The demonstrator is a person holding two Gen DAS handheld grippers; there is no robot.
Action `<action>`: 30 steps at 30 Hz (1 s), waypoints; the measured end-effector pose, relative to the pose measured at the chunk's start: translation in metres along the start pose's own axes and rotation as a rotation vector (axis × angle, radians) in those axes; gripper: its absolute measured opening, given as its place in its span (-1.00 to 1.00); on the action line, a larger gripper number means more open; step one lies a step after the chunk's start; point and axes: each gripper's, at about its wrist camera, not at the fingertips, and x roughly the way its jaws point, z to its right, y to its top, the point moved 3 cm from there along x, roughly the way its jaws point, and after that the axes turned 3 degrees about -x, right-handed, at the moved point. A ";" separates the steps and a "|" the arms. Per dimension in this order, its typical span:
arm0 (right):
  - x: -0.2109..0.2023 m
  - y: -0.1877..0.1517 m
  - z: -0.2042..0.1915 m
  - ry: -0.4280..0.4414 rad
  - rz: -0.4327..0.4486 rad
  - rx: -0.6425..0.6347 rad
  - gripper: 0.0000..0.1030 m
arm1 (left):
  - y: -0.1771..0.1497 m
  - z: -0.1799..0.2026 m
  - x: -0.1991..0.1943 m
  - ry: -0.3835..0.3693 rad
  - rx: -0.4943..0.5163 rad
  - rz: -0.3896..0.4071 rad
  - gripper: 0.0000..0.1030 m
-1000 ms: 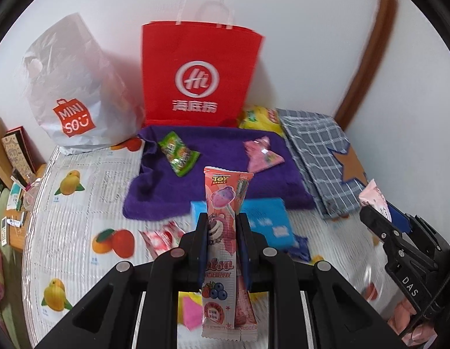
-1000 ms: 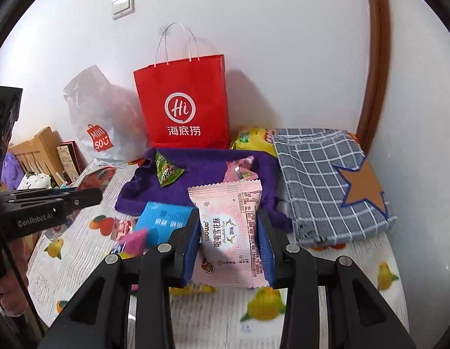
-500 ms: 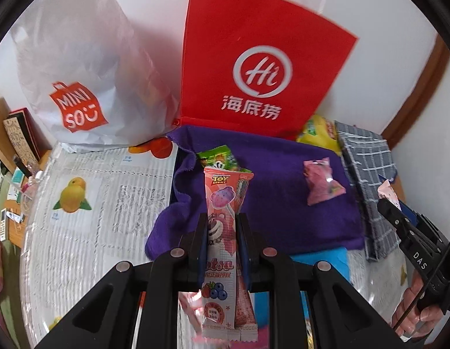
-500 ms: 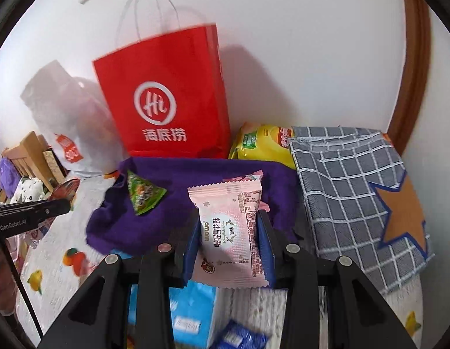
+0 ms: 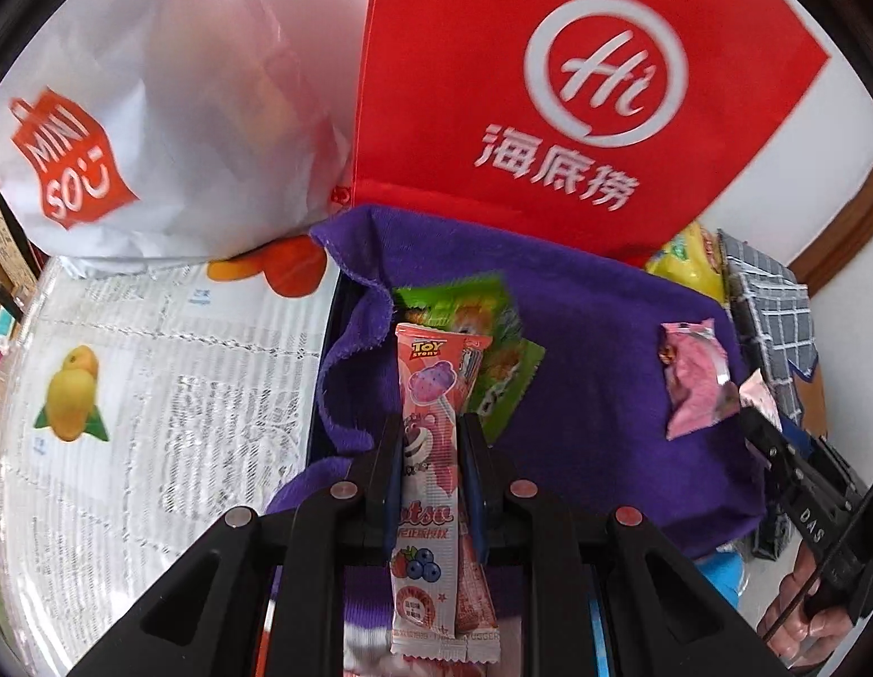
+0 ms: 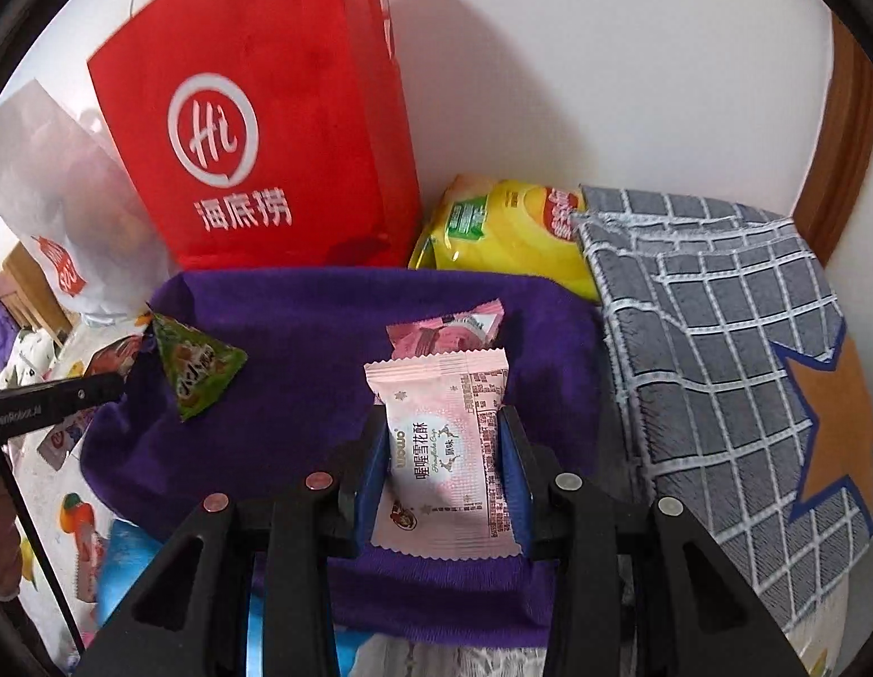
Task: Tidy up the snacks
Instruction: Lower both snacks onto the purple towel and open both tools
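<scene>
Purple terry towel [image 5: 594, 372] lies just beyond both closed grippers, left gripper [image 5: 431, 451] pinching an upright long pink candy sachet [image 5: 428, 440], right gripper [image 6: 445, 451] a pale pink snack packet [image 6: 442, 451], probably hovering above it.

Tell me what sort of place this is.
Probably a home, a living or dining corner. A table pushed against a white wall carries a fruit-print tablecloth, a red shopping bag, a white shop bag and loose snack packets on a purple towel.
</scene>
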 end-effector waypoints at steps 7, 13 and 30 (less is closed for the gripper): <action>0.019 -0.007 0.005 -0.018 -0.036 0.023 -0.27 | 0.008 -0.003 0.017 -0.026 -0.049 0.019 -0.63; 0.025 -0.008 0.005 -0.028 -0.042 0.008 -0.26 | 0.008 0.000 0.022 -0.045 -0.047 0.007 -0.62; 0.018 -0.004 0.001 -0.071 -0.017 -0.013 0.03 | 0.000 0.009 0.034 -0.022 0.001 -0.054 -0.36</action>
